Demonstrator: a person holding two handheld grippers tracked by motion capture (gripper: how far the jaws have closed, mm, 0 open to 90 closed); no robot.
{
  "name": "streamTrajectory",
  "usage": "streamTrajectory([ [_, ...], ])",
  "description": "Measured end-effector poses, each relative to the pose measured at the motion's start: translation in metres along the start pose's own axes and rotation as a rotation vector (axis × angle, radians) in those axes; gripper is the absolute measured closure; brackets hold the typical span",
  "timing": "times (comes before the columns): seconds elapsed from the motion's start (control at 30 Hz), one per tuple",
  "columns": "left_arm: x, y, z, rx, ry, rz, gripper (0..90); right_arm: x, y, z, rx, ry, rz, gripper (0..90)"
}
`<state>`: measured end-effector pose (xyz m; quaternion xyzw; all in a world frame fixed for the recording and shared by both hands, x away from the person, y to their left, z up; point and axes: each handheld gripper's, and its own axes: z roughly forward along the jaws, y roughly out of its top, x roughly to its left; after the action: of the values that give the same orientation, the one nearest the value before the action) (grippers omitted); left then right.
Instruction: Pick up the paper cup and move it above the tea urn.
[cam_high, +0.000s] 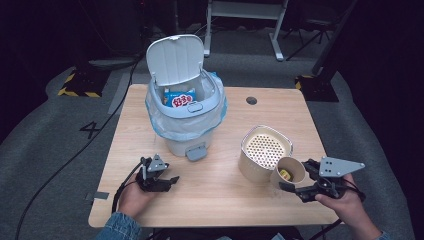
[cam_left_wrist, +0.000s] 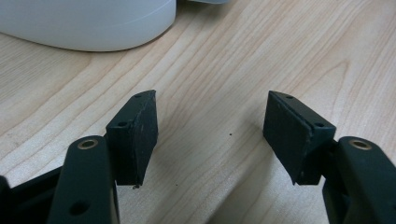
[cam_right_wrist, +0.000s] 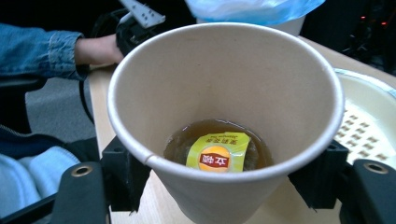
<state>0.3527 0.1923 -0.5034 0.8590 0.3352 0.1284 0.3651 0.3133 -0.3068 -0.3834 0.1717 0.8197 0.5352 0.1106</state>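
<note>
While the right gripper (cam_high: 296, 186) clamped the paper cup (cam_right_wrist: 224, 121), tilted beside the strainer tub (cam_high: 263, 150), the left gripper (cam_left_wrist: 210, 135) lay apart on the table (cam_high: 220, 195).
Liquid and a tea bag (cam_right_wrist: 217, 153) sat inside; a slow pour over the strainer seemed best, grip kept firm.

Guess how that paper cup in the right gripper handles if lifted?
The paper cup has thin walls, so it probably dents under a hard squeeze. Brown liquid and a tea bag tag sit inside: likely bottom-heavy, and apt to spill if tilted.

tongs (cam_left_wrist: 210, 135): black jaws, brass-ringed screw holes | grey plates | denim sleeves
</note>
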Motion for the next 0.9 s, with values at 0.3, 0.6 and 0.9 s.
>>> streamTrajectory([
  [0.3, 0.001, 0.000, 0.000, 0.000, 0.004, 0.001, 35.4, -0.009, 0.033, -0.010, -0.021, -0.043, -0.007, 31.1],
  [0.6, 0.000, 0.000, 0.001, 0.000, 0.005, 0.002, 35.4, -0.034, 0.051, -0.012, -0.027, -0.122, -0.028, 31.3],
  [0.9, 0.001, 0.001, 0.000, 0.000, 0.009, 0.005, 35.4, -0.063, 0.058, -0.011, -0.038, -0.186, -0.036, 31.3],
])
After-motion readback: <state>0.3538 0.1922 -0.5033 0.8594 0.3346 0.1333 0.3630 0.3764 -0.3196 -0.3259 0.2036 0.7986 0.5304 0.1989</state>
